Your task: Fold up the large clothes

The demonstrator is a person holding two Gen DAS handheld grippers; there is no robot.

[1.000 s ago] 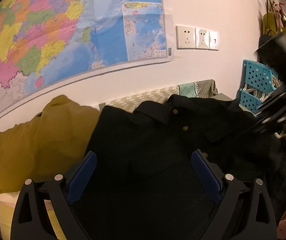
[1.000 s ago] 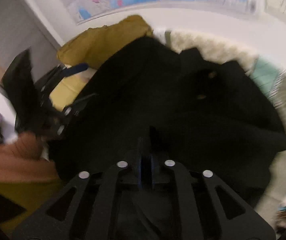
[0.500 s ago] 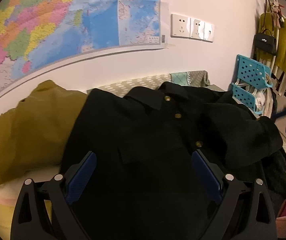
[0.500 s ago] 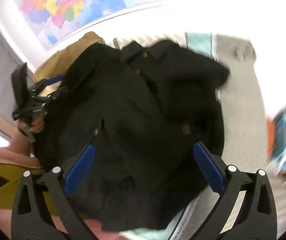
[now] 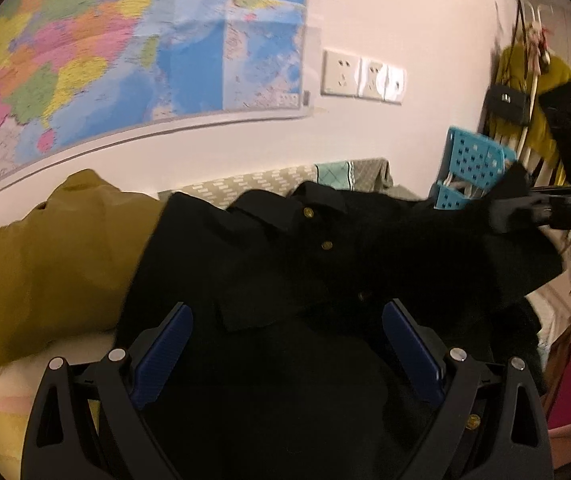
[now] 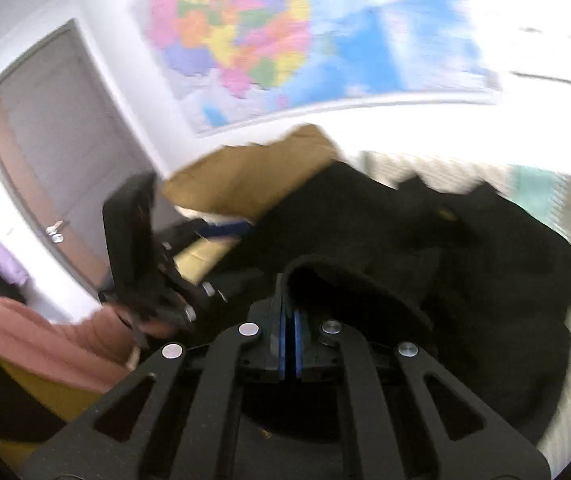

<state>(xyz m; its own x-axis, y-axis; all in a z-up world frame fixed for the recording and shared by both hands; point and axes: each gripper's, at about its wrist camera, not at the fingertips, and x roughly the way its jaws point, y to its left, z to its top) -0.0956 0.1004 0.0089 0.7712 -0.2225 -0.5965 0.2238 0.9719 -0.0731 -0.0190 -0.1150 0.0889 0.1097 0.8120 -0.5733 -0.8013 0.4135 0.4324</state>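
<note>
A black shirt (image 5: 285, 264) with gold buttons lies spread on the bed, collar toward the wall. My left gripper (image 5: 285, 344) hovers open over its lower front, blue pads wide apart and pressing nothing. My right gripper (image 6: 289, 316) is shut, its blue pads together on a fold of the shirt's sleeve (image 6: 349, 280), which drapes over its tips. In the left wrist view the right gripper (image 5: 503, 212) holds that sleeve (image 5: 485, 256) raised at the shirt's right side.
A mustard garment (image 5: 45, 264) lies left of the shirt. A map (image 5: 125, 60) and sockets (image 5: 361, 76) are on the wall behind. A blue basket (image 5: 473, 164) and hanging clothes (image 5: 525, 92) stand at the right. A grey door (image 6: 45, 140) is at the left.
Half a second ago the right gripper stood wide open over the shirt. Now it is shut on the sleeve and has lifted it. The left gripper has stayed open over the shirt.
</note>
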